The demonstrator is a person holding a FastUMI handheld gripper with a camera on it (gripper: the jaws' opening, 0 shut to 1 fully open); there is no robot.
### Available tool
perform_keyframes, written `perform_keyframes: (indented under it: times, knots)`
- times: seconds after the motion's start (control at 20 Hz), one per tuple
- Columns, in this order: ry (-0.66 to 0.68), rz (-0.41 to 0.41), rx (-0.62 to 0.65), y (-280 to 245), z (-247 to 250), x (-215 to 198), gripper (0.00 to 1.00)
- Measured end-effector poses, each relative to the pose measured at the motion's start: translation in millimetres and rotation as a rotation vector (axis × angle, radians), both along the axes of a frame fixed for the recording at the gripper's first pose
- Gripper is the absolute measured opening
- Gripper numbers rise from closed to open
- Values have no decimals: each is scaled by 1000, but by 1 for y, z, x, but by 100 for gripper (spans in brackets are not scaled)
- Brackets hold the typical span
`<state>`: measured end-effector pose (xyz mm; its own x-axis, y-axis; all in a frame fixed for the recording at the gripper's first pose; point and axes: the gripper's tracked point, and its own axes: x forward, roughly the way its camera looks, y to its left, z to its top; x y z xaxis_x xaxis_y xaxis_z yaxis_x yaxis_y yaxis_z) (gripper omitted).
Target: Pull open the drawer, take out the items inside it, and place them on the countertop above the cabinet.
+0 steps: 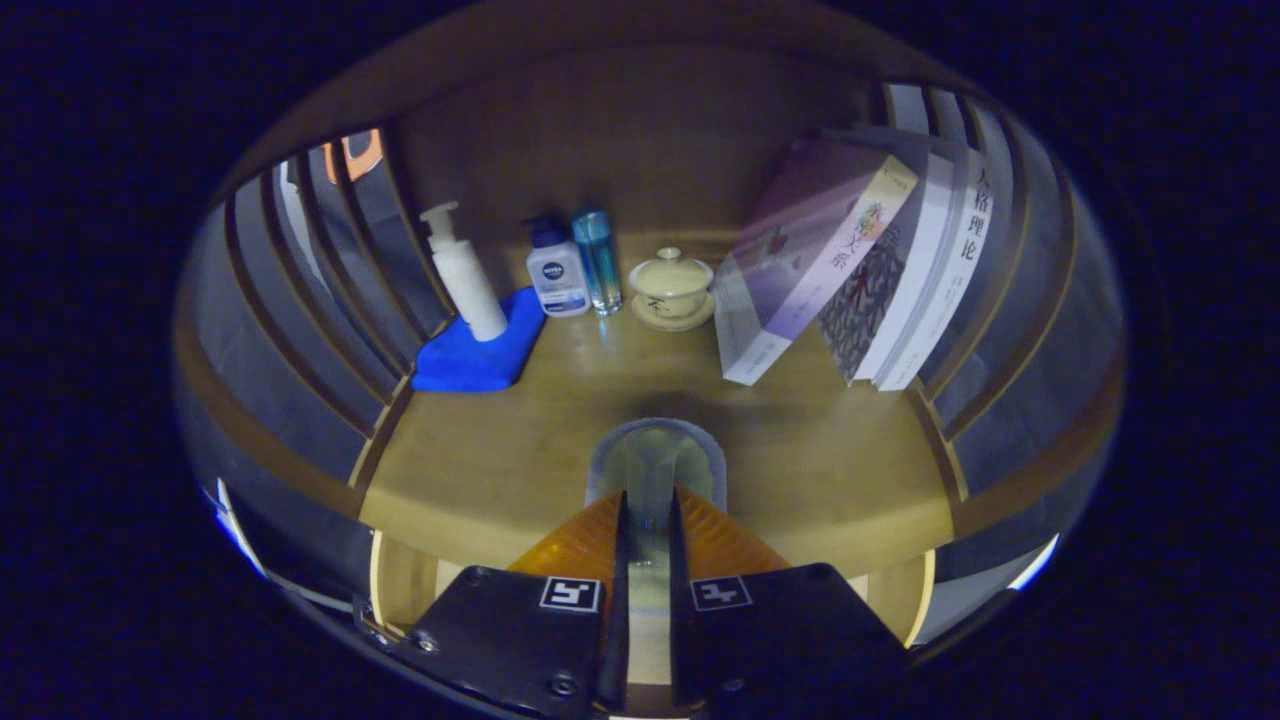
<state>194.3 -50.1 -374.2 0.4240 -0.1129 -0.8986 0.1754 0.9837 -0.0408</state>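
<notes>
My gripper (648, 515) is shut on a pale, translucent item with a grey rounded rim (655, 465). The item sticks out ahead of the fingertips, over the front part of the wooden countertop (500, 450). I cannot tell whether it touches the wood; a dark shadow lies just beyond it. Below the countertop's front edge, the pale inside of the open drawer (400, 580) shows on both sides of the fingers. What lies in the drawer is hidden by the gripper.
At the back of the countertop stand a white pump bottle (465, 275) on a blue cloth (480, 350), a white-and-blue lotion bottle (556, 270), a slim blue bottle (597, 260) and a lidded cup on a saucer (671, 288). Leaning books (850, 270) fill the right; slatted rails (310, 300) close both sides.
</notes>
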Motion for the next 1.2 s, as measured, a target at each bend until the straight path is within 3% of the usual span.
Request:
perform_keyframes:
  times: [0.6,0.85,1.0,1.2]
  knots:
    - [18,-3,-30,-1,-36,52,20]
    - [6,0,-23,-1,-42,54,29]
    - [-14,7,-41,-1,-37,48,57]
    - [-54,28,-33,14,-16,34,71]
